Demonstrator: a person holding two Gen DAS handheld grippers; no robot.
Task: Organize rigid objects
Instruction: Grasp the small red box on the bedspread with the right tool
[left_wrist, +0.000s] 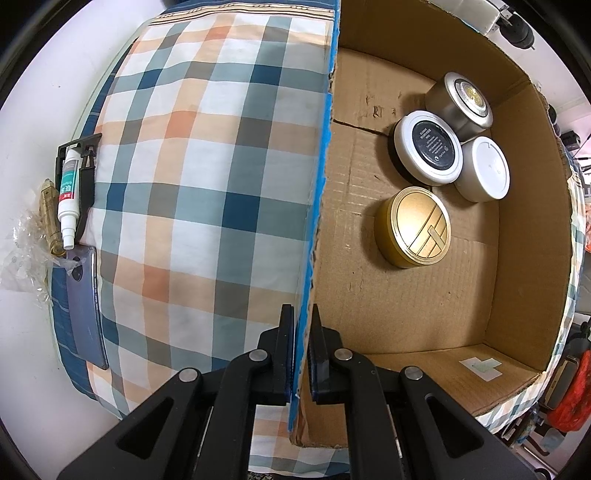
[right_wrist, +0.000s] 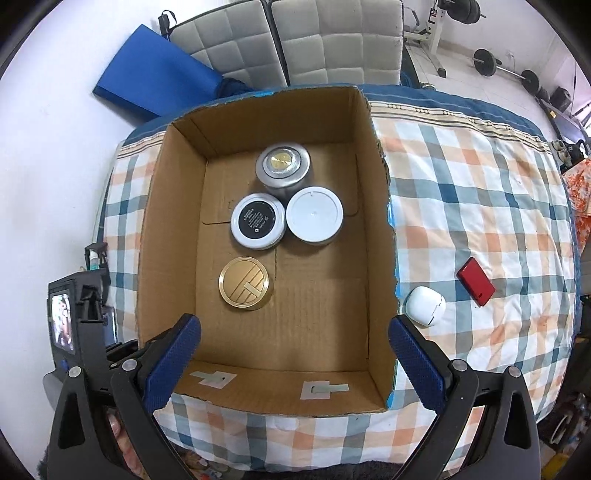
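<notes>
An open cardboard box (right_wrist: 173, 221) lies on a checked bedspread (right_wrist: 480, 177). Inside it stand a gold tin (right_wrist: 246, 283), a black-lidded white tin (right_wrist: 258, 220), a white-lidded tin (right_wrist: 314, 215) and a silver tin (right_wrist: 283, 166). My left gripper (left_wrist: 301, 314) points straight down and is shut on the blue-taped wall (left_wrist: 317, 206) of the box. The same tins show to its right, the gold tin (left_wrist: 417, 227) nearest. My right gripper (right_wrist: 295, 354) hovers open above the box's near end with nothing between its blue pads (right_wrist: 173, 354). Right of the box lie a white case (right_wrist: 424, 305) and a red flat object (right_wrist: 475, 287).
At the bed's left edge lie a white bottle (left_wrist: 68, 192), a dark phone (left_wrist: 83, 306) and crumpled plastic wrap (left_wrist: 26, 251). Beyond the bed are a blue mat (right_wrist: 155, 77), grey padded chairs (right_wrist: 288, 40) and barbell weights (right_wrist: 491, 62).
</notes>
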